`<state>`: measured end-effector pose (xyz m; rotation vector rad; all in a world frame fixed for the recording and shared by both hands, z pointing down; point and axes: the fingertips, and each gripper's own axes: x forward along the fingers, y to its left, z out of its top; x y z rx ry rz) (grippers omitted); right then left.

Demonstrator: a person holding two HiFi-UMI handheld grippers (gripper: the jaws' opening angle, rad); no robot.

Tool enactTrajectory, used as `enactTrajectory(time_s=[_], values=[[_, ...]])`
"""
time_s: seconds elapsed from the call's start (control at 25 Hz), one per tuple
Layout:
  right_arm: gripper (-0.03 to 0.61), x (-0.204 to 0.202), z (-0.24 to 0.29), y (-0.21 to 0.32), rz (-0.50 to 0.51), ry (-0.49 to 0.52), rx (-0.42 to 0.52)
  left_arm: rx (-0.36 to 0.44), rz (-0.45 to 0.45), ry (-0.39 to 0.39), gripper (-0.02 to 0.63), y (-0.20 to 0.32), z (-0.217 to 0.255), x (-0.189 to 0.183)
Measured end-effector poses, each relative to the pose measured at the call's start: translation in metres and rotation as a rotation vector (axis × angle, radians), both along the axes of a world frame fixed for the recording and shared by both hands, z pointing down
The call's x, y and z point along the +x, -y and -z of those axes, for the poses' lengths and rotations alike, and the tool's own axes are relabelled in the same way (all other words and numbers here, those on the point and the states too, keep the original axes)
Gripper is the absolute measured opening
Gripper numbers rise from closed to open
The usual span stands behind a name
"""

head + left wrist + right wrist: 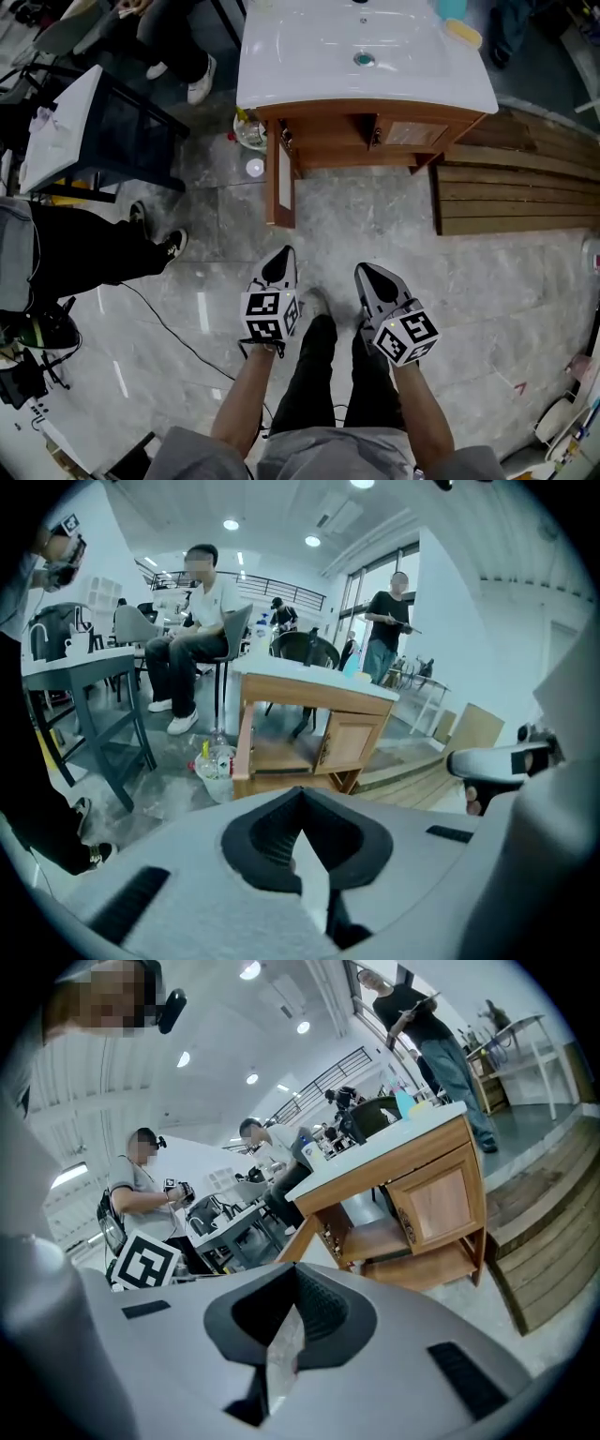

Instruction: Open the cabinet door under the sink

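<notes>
Grey marble floor (375, 220) lies open ahead of left gripper (283, 258) and right gripper (368, 274), held side by side, jaws pressed together on nothing, pointing at far brown wooden cabinet (323, 141) under white sink (394, 80); its left door (278, 183) stands swung out nearward.

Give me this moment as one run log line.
left cabinet door: open | right door: closed | left gripper: shut, empty | right gripper: shut, empty

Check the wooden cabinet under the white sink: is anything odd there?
Its left brown wooden door stands swung wide open while the right door is shut. Nothing else stands out.
</notes>
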<state>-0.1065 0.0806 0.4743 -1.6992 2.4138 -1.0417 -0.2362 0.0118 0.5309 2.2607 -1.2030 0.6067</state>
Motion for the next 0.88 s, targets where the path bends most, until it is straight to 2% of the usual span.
enactTrajectory(time_s=[0.44,0.64,0.88], values=[[0.009,0.017,0.101,-0.007,0.019,0.005,0.086,0.139,-0.109,-0.089,0.008,-0.037,0.149,0.067],[0.009,0.029,0.160,-0.012,0.011,-0.020,0.156,0.215,-0.121,-0.114,0.008,-0.049,0.213,0.083],[0.009,0.040,0.227,-0.013,-0.021,-0.054,0.266,0.344,-0.168,-0.135,0.008,-0.052,0.288,0.102]])
